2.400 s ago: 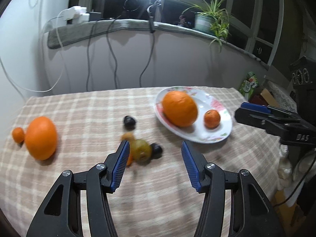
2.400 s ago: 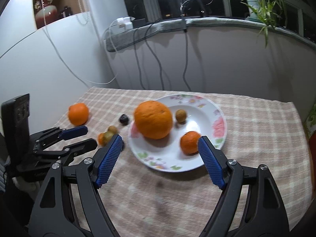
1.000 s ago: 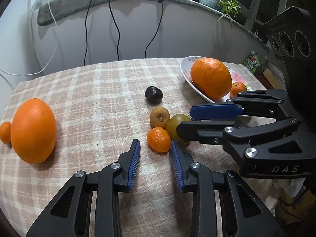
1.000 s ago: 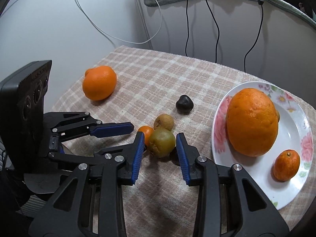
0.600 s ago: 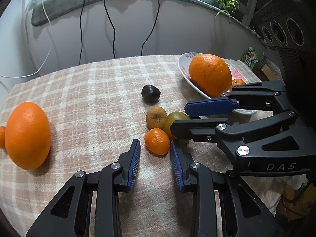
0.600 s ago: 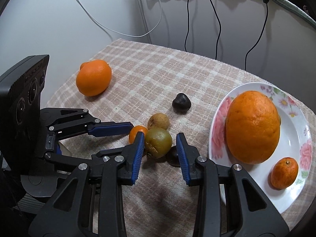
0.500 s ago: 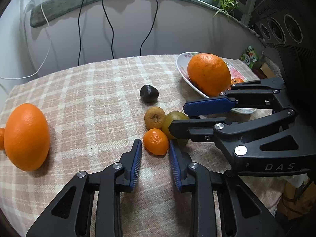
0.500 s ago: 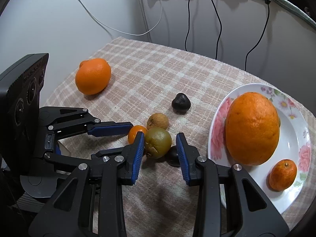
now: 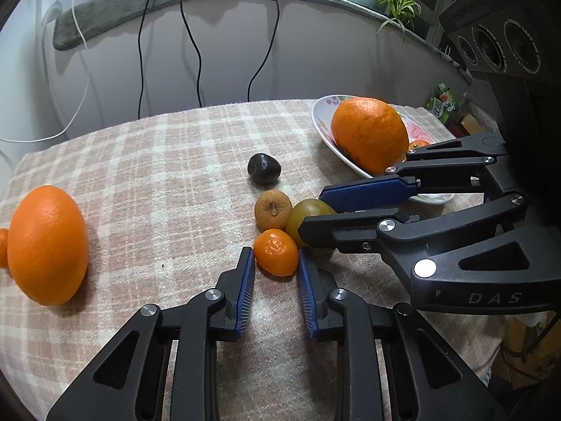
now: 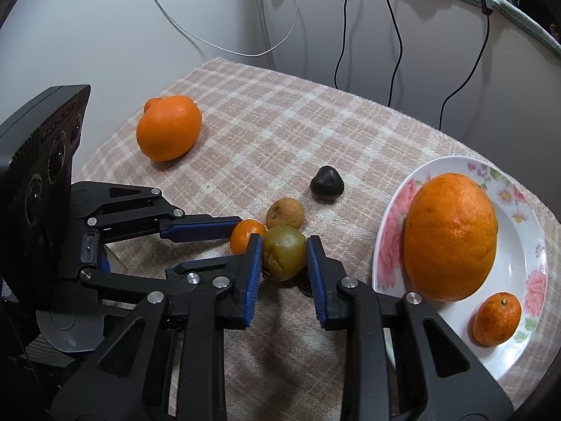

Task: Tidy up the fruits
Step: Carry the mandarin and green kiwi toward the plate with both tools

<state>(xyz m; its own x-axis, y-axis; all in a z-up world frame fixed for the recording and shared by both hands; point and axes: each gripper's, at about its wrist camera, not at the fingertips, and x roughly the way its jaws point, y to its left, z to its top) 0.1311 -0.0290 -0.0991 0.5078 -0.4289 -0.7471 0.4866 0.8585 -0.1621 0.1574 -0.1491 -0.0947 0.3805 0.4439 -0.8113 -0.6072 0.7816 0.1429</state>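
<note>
— Beside the floral plate (image 10: 536,245), what changed?
— I've narrowed both tools: my left gripper (image 9: 273,263) clamps the small mandarin (image 9: 276,252), my right gripper (image 10: 284,258) is closing around the green fruit (image 10: 284,256). Lifting comes next.

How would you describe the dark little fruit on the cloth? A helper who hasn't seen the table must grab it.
Start at the flowered plate holding the big orange. On the checked cloth beside it lies a tight cluster of three small fruits. The dark fruit sits alone just beyond that cluster: nearly black, touching nothing.
</note>
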